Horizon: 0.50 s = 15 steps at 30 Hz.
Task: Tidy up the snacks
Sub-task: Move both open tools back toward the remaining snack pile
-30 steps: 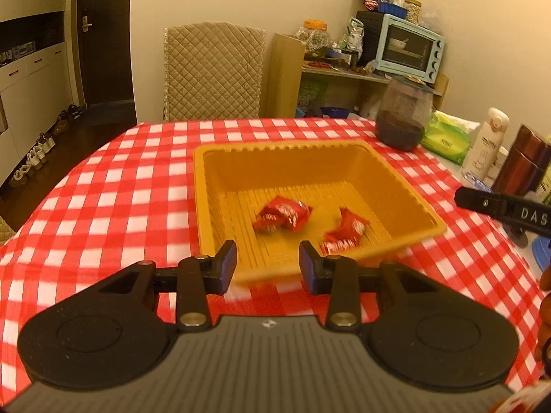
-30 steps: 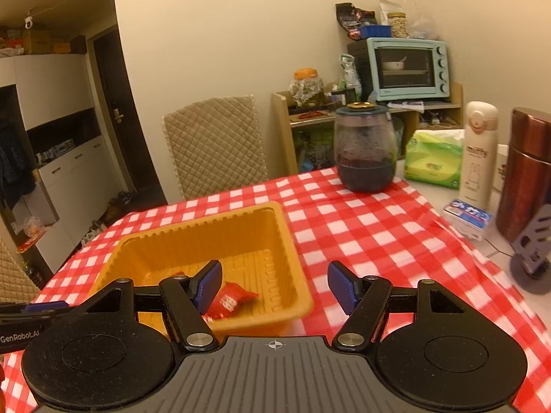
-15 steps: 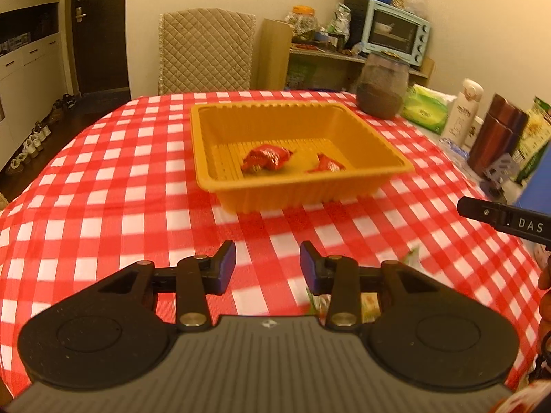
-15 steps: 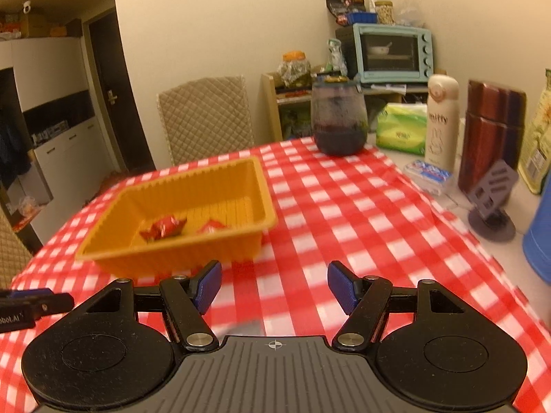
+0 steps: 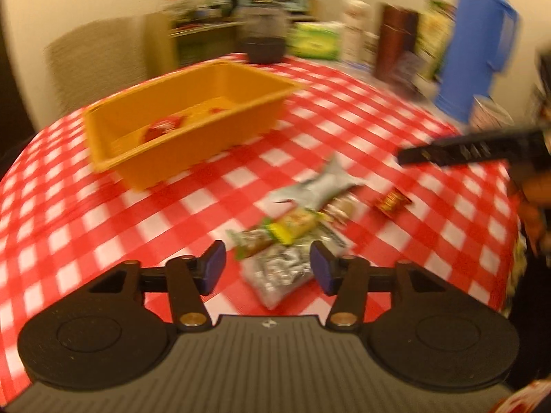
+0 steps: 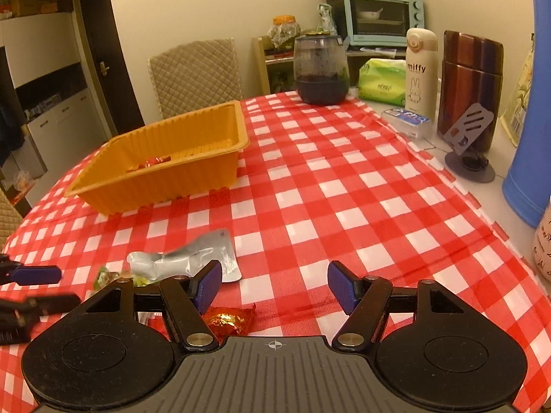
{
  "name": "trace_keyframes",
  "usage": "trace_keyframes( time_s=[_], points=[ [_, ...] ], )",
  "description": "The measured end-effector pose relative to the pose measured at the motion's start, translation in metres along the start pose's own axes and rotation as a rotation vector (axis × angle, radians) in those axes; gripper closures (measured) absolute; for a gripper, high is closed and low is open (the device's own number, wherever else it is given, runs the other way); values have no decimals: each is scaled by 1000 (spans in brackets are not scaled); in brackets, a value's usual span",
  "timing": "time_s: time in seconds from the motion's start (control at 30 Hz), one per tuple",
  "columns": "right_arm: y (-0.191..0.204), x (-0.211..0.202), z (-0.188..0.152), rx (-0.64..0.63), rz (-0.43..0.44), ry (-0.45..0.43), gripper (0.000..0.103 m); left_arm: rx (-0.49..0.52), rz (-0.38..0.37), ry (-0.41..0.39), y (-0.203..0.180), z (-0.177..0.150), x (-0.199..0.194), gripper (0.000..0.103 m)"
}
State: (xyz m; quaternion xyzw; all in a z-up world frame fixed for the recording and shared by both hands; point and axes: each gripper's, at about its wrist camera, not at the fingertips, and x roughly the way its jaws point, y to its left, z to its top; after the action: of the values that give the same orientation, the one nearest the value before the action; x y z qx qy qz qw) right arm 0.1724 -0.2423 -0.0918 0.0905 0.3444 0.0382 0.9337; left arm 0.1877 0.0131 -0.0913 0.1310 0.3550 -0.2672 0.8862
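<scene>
Covering most of both views, the table [image 6: 344, 179] wears a red and white checked cloth, and on its far left sits the orange tray [image 6: 193, 172], already holding a couple of red candies [image 5: 162, 129]. Near the front edge lies a loose heap of snacks [image 5: 292, 241] (blurred in the left view, so labels cannot be read): a silver pouch [image 6: 193, 258] farthest out, a green and yellow wrapper [image 5: 292, 223] beside it, a clear packet [image 5: 279, 272] nearest, and a small red and gold candy [image 6: 229, 320] off to the right.

Both tools are released and carry nothing. The left gripper [image 5: 267, 268] hangs over the heap with its jaws spread on either side of the clear packet, not touching it as far as the blur lets me tell. The right gripper [image 6: 272, 285] hovers low near the table edge, jaws wide, with the red and gold candy just beside its left finger and partly under the body.

My reading is that sorting is under way, with most pieces left outside the tray, and a fresh pick is being lined up. The next move calls for lowering onto one wrapper only, closing on a crimped end so it does not slip, then carrying it far left to the tray.
</scene>
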Motion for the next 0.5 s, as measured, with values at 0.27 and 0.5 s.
trace_keyframes(
  time_s=[0.27, 0.5],
  points=[
    [-9, 8, 0, 25, -13, 25, 35, 153, -88, 52, -13, 2, 29, 43],
    [-12, 12, -1, 34, -20, 42, 35, 163, -91, 86, -16, 1, 39, 43]
  ],
)
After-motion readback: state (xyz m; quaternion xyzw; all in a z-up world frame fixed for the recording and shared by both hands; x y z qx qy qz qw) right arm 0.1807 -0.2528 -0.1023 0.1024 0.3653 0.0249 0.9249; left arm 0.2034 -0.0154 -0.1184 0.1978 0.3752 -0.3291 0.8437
